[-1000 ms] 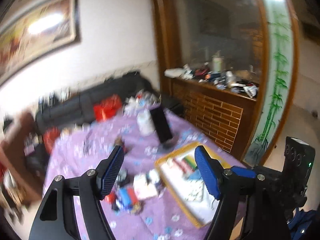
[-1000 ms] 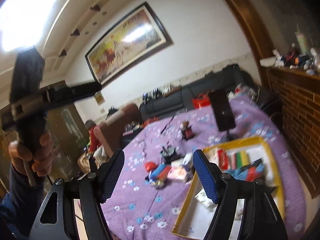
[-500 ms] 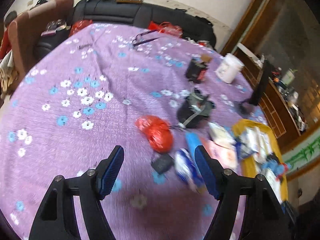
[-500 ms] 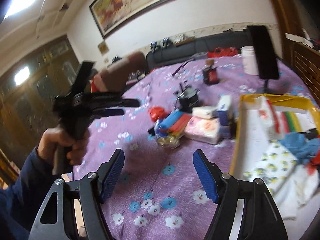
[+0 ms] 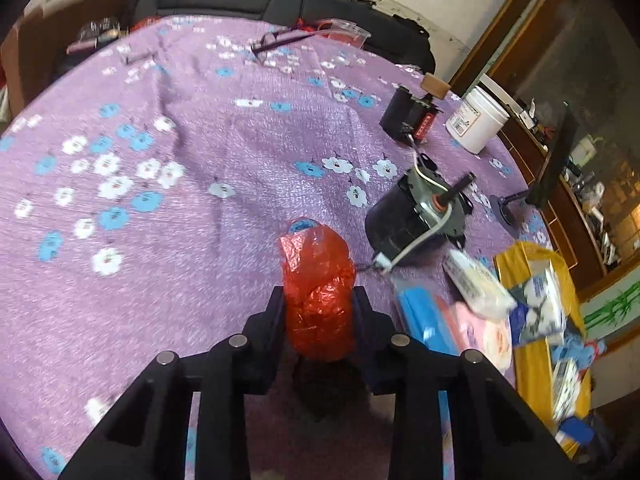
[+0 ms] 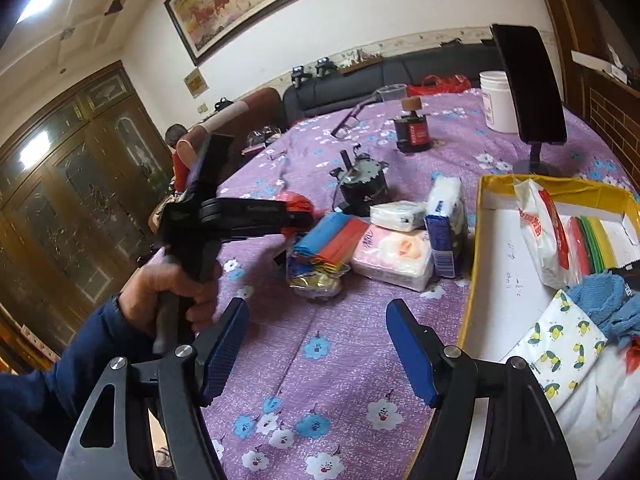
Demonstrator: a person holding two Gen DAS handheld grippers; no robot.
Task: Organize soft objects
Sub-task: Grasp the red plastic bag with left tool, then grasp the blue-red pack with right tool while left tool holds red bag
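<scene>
A crumpled red plastic bag point(image 5: 318, 292) lies on the purple flowered tablecloth point(image 5: 160, 220). My left gripper point(image 5: 319, 295) is around it, jaws closing, with a finger pressed against each side of the bag. From the right wrist view the left gripper point(image 6: 296, 216) reaches in from the left with the red plastic bag point(image 6: 299, 201) at its tip. My right gripper point(image 6: 317, 312) hangs open over bare cloth near the front, holding nothing. A yellow tray point(image 6: 478, 248) on the right holds cloths and tissue packs.
Beside the bag lie a blue and red cloth bundle point(image 6: 326, 240), a pink tissue pack point(image 6: 394, 258) and a blue tissue pack point(image 6: 444, 224). Behind them are a black motor point(image 6: 362, 184), a dark bottle point(image 6: 414, 132), a white jar point(image 6: 496, 100) and a phone on a stand point(image 6: 528, 88).
My left gripper dropped down to the red bag and its jaws closed in on it. The right gripper came lower and a little closer over the table, still open.
</scene>
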